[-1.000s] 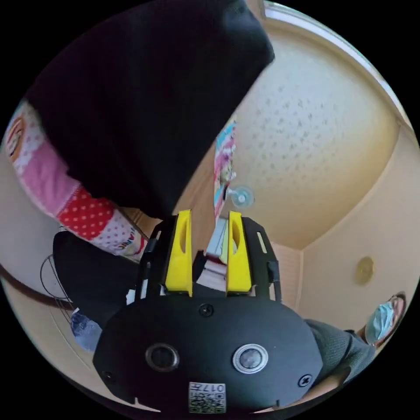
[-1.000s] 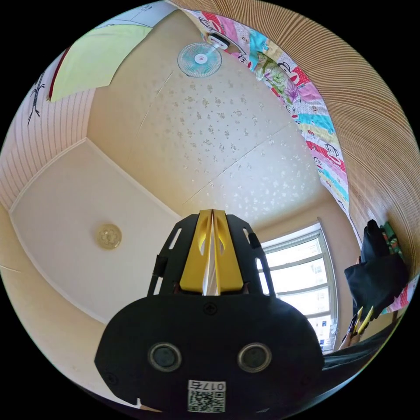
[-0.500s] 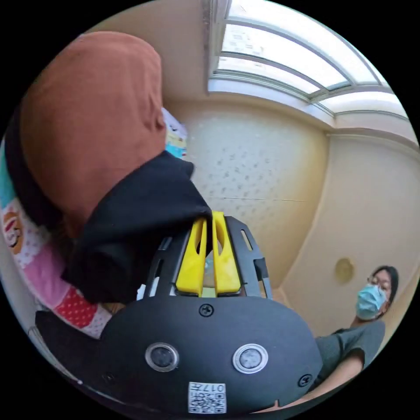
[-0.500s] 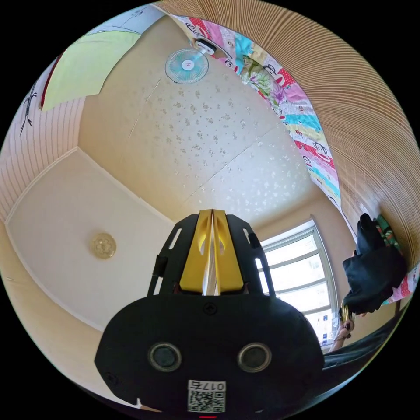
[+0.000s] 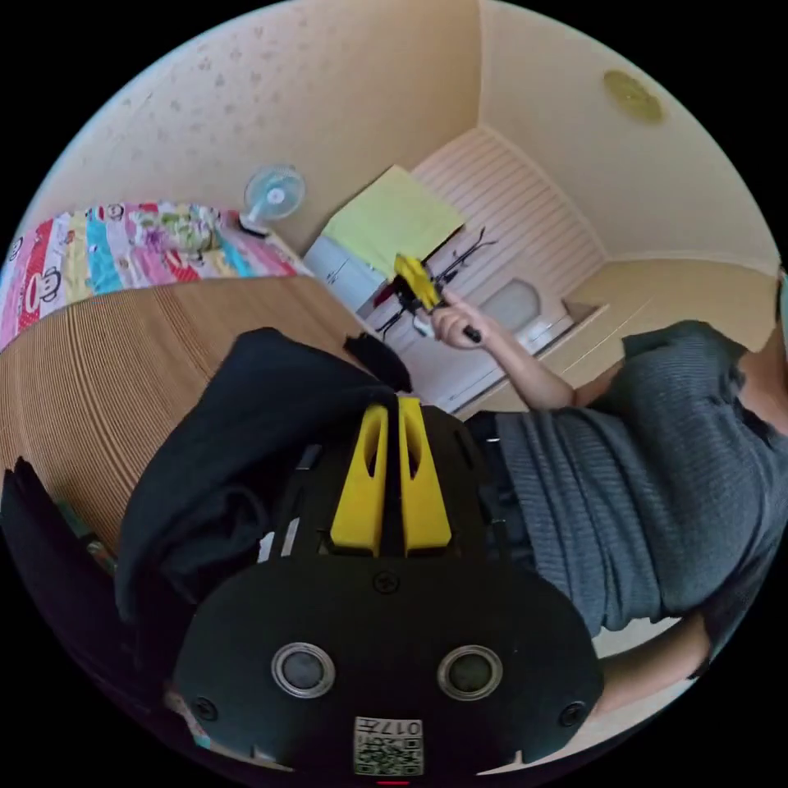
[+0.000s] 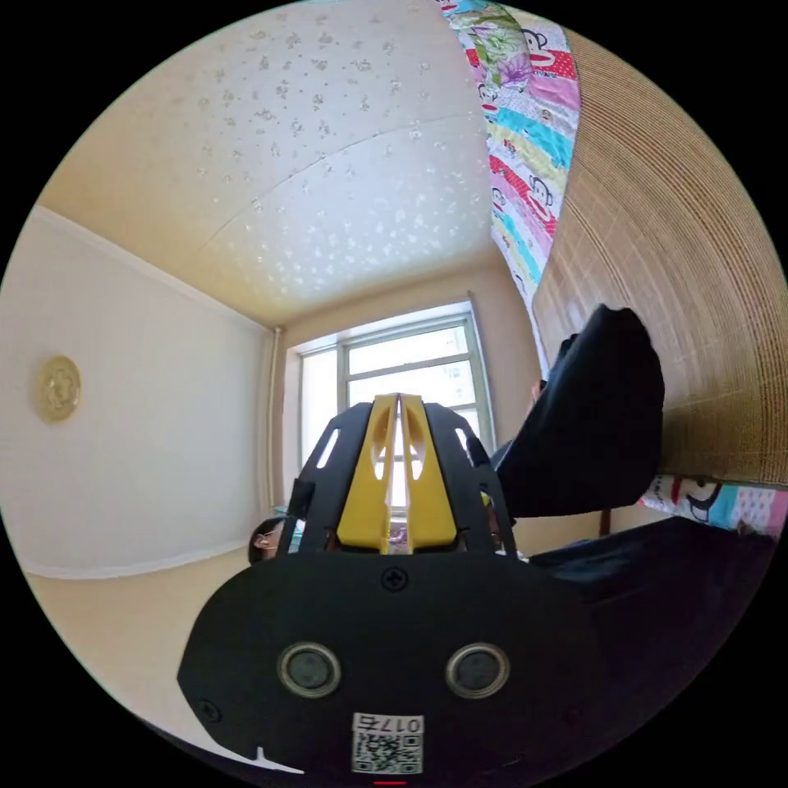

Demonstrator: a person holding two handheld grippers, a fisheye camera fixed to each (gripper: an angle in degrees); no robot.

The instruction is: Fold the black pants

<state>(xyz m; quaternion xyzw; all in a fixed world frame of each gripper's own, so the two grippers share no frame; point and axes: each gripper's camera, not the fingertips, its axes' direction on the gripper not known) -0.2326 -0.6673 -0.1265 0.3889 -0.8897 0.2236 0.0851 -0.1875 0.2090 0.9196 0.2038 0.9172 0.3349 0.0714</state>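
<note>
One bundle of black pants [image 5: 238, 443] hangs from the left hand-held gripper [image 5: 392, 406], whose yellow jaws are pressed together with black cloth pinched at their tips. The fabric spills away to the left of that hand-held gripper and drapes down over the woven mat [image 5: 123, 345] on the bed, so its long axis runs from the clamped edge out across the mat. In the right gripper view the same dark mass [image 6: 595, 419] lies to the right of the right hand-held gripper [image 6: 398, 402] and apart from it, against the mat.

The right hand-held gripper has its jaws drawn together on nothing, pointing toward the window [image 6: 386, 369]. Seen from the left gripper view, it [image 5: 417, 281] sits raised in the person's hand [image 5: 455, 318], well apart from the pants, on the far side of the cloth.

The left hand-held gripper is therefore the nearer one, already on the garment. My judgement is that the right hand-held gripper must come down and across to a free edge before any fold can be laid. A patchwork quilt [image 5: 123, 246] lies beyond the mat, and a fan [image 5: 272, 195] stands near it.
</note>
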